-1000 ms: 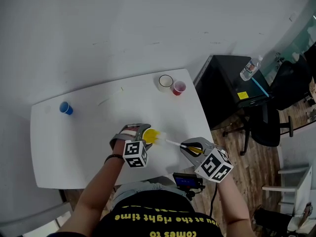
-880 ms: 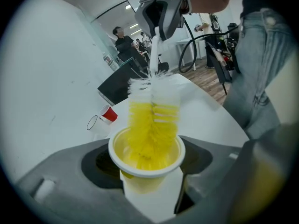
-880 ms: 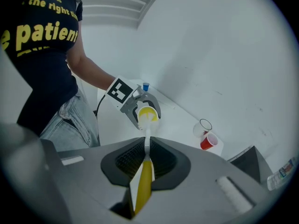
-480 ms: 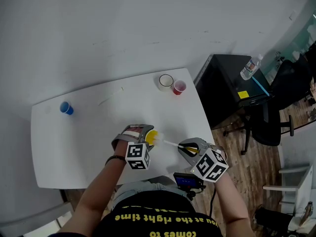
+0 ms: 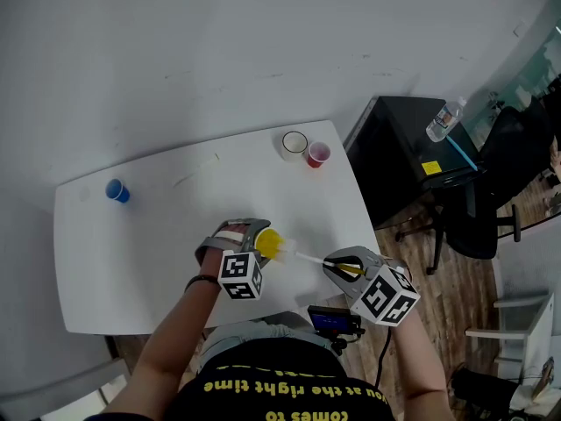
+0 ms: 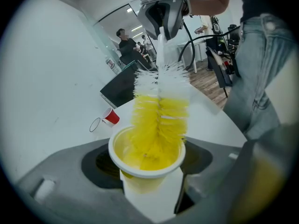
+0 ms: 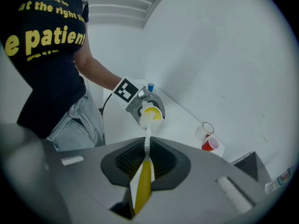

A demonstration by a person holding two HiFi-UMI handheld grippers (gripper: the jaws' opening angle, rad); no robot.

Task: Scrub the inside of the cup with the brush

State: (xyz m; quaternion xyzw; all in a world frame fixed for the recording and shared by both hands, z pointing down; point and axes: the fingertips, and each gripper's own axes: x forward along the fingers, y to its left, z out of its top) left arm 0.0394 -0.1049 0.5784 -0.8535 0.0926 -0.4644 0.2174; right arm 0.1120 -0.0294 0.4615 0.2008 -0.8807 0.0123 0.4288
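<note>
Evidently the cup [image 5: 266, 244] is clamped between the wide-set jaws of the left gripper [image 5: 260, 237] and tipped toward 3 o'clock, so that its mouth is offered to the brush [image 5: 287, 250]. It is held over the table [image 5: 131, 261], near the 6 o'clock edge. The brush handle is pinched between the narrow jaws of the right gripper [image 5: 340, 267], so the bristles are pushed inside the cup, apparently mid-scrub.
</note>
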